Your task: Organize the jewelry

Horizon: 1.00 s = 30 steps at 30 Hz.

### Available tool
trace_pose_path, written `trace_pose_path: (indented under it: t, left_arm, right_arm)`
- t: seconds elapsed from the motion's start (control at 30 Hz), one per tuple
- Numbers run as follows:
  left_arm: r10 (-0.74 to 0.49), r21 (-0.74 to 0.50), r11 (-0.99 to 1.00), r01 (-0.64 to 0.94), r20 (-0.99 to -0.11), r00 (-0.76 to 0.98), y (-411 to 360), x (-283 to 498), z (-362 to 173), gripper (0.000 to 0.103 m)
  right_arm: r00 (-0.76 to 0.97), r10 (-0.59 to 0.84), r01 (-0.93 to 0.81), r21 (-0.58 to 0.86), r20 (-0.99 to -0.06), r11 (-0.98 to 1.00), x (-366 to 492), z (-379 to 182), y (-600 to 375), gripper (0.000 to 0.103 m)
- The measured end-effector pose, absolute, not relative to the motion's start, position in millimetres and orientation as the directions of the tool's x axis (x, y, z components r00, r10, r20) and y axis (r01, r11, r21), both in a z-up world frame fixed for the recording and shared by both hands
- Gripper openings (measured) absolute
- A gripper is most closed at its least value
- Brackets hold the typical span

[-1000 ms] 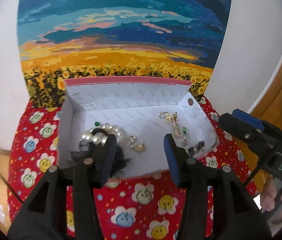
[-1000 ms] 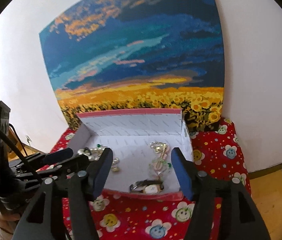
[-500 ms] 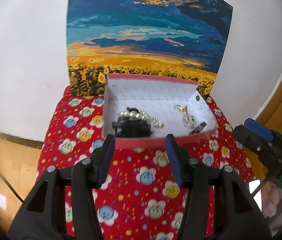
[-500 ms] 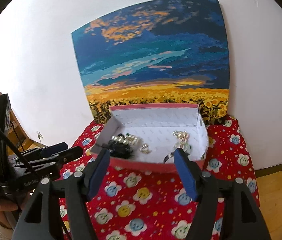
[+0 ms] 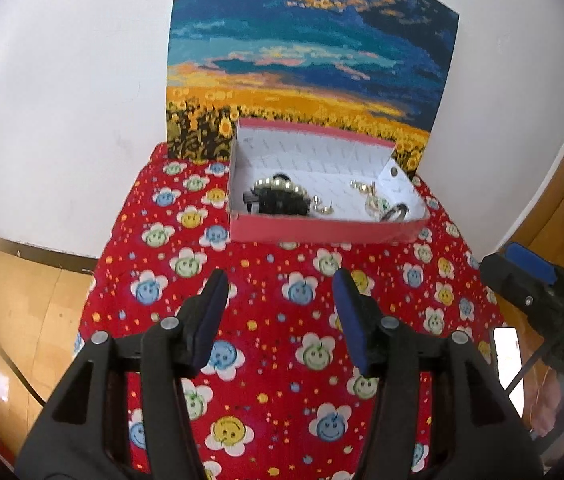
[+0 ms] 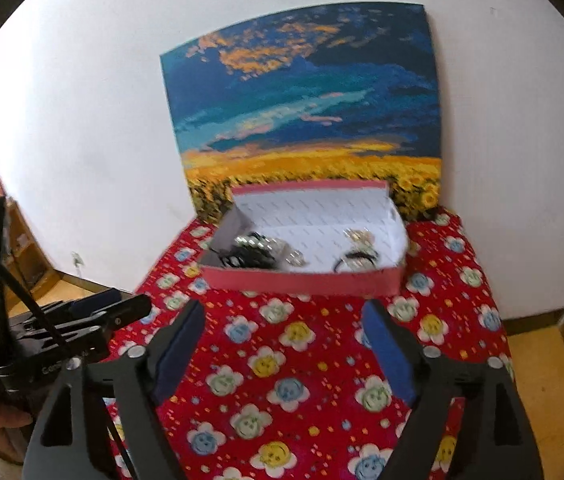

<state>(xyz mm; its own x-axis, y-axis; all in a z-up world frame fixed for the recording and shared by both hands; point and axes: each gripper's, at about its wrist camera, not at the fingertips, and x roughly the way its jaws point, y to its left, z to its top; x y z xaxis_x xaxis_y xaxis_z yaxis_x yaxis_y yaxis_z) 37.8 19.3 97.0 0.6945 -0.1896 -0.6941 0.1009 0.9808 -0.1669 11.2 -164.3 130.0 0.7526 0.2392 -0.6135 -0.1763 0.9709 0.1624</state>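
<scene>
Two grippers (image 5: 279, 312) (image 6: 282, 344) gape; one box (image 5: 322, 229), jewelry inside.

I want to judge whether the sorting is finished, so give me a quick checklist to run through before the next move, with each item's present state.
1. Left gripper open and holding nothing: ok.
2. Right gripper open and holding nothing: ok.
3. Both grippers apart from the pink box, over the red flowered cloth: ok.
4. Jewelry inside the box, namely the pearl bracelet, the gold earrings and the watch: ok.
5. No loose pieces on the visible cloth: ok.
6. Pieces sorted rather than tangled in the black bundle: cannot tell.
</scene>
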Motion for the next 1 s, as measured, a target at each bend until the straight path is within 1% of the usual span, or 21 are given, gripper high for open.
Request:
trace_pose_path:
  t: [0.07,0.2,0.37,0.57,0.8,0.87,0.93,1.0]
  left_arm:
    - [-0.185,-0.162,0.982,0.099,-0.703,0.687,15.8,37.5,88.2,0.047]
    - [-0.190,-0.160,0.981,0.106,-0.718,0.670,7.2,42.1,69.1,0.047]
    - [-0.157,-0.125,0.988,0.096,-0.740,0.655,-4.1,54.2,44.1,0.047]
    - [-0.110,-0.079,0.994,0.076,-0.753,0.649,-11.7,71.5,19.6,0.047]
    - [-0.047,-0.015,0.998,0.056,-0.768,0.638,-20.3,86.1,2.3,0.048]
    - [-0.047,-0.023,0.999,0.047,-0.771,0.635,-20.4,89.1,2.2,0.050]
    - [-0.028,-0.020,1.000,0.021,-0.765,0.643,-19.3,90.3,3.8,0.059]
    - [-0.020,-0.021,1.000,0.007,-0.759,0.651,-18.1,89.8,5.4,0.064]
  right_arm:
    - [0.746,0.225,-0.167,0.151,-0.626,0.974,9.1,120.9,-163.8,0.084]
    - [0.737,0.207,-0.149,0.144,-0.644,0.978,9.4,100.2,-165.5,0.088]
    - [0.687,0.203,-0.100,0.186,-0.698,0.977,22.0,64.6,-172.0,0.088]
    - [0.668,0.085,-0.014,0.102,-0.739,0.995,39.8,32.9,-176.5,0.090]
    - [0.646,0.021,0.034,0.057,-0.763,0.998,56.8,10.7,-182.0,0.092]
    - [0.635,0.011,0.036,0.044,-0.772,0.998,61.2,6.4,-181.1,0.092]
    - [0.625,0.027,0.029,0.058,-0.780,0.998,64.0,4.2,-180.8,0.092]
    - [0.619,0.021,0.033,0.053,-0.785,0.998,65.3,3.2,-180.1,0.092]
